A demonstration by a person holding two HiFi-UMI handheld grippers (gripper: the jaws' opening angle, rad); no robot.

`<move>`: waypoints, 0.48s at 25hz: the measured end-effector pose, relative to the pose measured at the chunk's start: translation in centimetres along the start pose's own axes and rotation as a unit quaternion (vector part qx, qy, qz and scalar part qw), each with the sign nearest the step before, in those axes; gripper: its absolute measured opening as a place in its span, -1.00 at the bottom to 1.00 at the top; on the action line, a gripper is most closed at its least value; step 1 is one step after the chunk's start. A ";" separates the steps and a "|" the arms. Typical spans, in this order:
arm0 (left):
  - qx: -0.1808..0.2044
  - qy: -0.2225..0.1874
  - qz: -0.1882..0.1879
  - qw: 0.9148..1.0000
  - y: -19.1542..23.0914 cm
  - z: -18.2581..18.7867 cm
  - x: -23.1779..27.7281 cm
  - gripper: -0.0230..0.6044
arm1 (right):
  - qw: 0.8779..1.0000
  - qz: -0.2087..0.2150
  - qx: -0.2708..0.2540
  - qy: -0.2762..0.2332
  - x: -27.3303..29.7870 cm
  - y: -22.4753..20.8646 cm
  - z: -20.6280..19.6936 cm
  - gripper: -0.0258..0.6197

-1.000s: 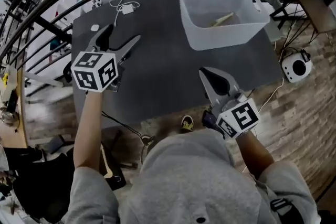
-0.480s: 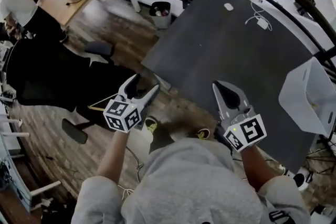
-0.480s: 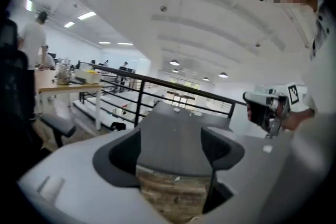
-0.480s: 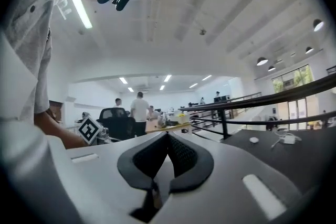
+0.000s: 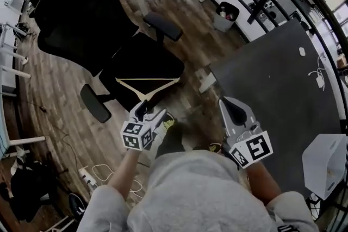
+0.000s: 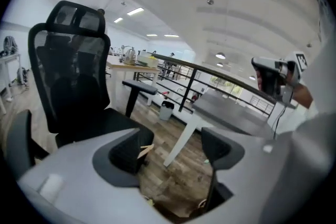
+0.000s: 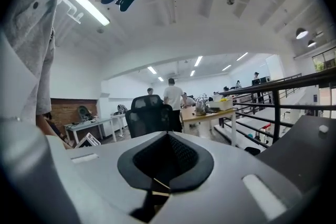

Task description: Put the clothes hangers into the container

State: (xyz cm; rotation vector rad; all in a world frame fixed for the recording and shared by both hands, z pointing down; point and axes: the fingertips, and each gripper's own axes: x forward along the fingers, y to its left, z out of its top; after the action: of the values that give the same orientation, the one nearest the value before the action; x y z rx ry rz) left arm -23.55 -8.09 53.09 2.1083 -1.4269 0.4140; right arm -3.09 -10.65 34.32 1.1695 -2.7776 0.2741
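- The left gripper [image 5: 150,111] is released. Its jaws have just been closing a little, but they stand apart with nothing between them; only floor shows through the gap.
- The left gripper points down and forward towards the front edge of the black office chair [image 5: 81,19], near the chair but not touching it.
- The right gripper [image 5: 228,106] is clenched. In its own view the two pads meet with nothing held between them.
- The right gripper is level with the near corner of the dark table [image 5: 277,79], above the wooden floor [image 5: 60,100].
- One wooden clothes hanger [image 5: 147,80] lies flat on the chair seat. Its long bar is on the far side and its apex points towards the person.
- The hanger lies just ahead of the left gripper's jaws. Neither gripper touches it.
- The white container [image 5: 326,155] stands on the table at the lower right of the head view, well apart from the hanger and from both grippers. Its contents are too small to make out.
- A cable and a power strip [image 5: 87,174] lie on the floor to the person's left.
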 end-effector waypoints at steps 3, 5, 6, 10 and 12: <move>0.003 0.022 0.046 0.999 5.1 -1.8 -0.3 0.25 | 0.999 0.026 0.004 0.030 5.2 2.3 -1.2 -0.92; 0.025 0.040 0.069 0.997 8.0 -2.9 0.4 0.28 | 0.998 0.036 0.008 0.047 8.3 3.2 -2.2 -0.92; 0.042 0.052 0.071 0.995 9.1 -3.5 1.2 0.28 | 0.998 0.039 0.012 0.054 9.7 3.4 -2.7 -0.92; 0.105 0.118 0.051 0.986 12.5 -6.5 5.6 0.27 | 0.995 0.040 0.027 0.090 14.0 3.8 -5.5 -0.92; 0.121 0.138 0.046 0.982 13.9 -7.4 8.1 0.27 | 0.992 0.039 0.034 0.113 15.4 3.7 -6.9 -0.92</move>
State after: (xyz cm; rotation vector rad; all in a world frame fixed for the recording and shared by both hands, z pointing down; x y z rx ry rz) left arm -32.78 -13.58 67.14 2.0720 -1.3698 0.9198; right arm -16.24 -17.40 43.31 0.9777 -2.6367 0.4790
